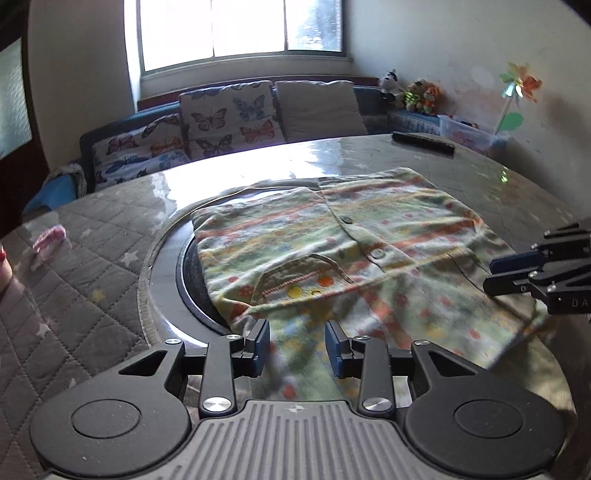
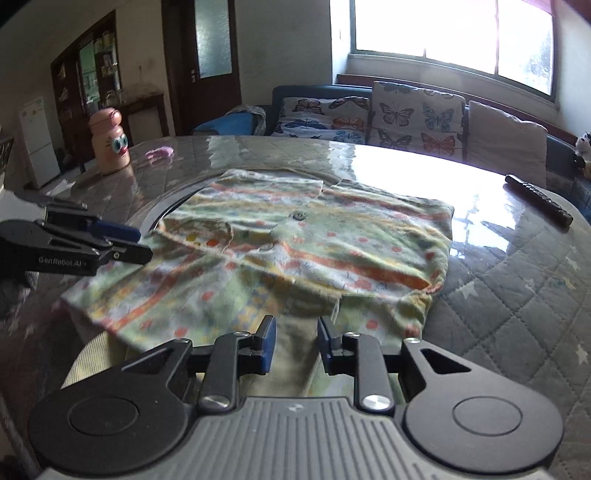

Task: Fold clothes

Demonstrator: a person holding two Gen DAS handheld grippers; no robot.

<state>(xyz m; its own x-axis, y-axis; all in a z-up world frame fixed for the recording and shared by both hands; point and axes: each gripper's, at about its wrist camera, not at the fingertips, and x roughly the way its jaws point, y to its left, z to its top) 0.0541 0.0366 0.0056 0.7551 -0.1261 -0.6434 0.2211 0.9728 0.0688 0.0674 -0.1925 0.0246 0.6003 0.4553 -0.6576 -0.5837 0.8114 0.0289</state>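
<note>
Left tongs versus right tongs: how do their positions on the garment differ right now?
The left tongs sit at the garment's near edge on the pocket side; the right tongs sit at the near edge toward the pocketless side. Patterned cloth lies between the left tongs' pads, a plainer fold between the right tongs'. Both are open and point toward the window.

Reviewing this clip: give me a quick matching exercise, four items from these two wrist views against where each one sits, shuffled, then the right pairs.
Items:
1. patterned shirt
2. pink bottle
3. black remote
4. butterfly cushions

Places:
A. on the sofa under the window
B. standing near the table's far left edge, seen from the right wrist
C. spread flat in the middle of the table, over the round inset
D. lying on the table's far right side

Pairs: 1-C, 2-B, 3-D, 4-A
</note>
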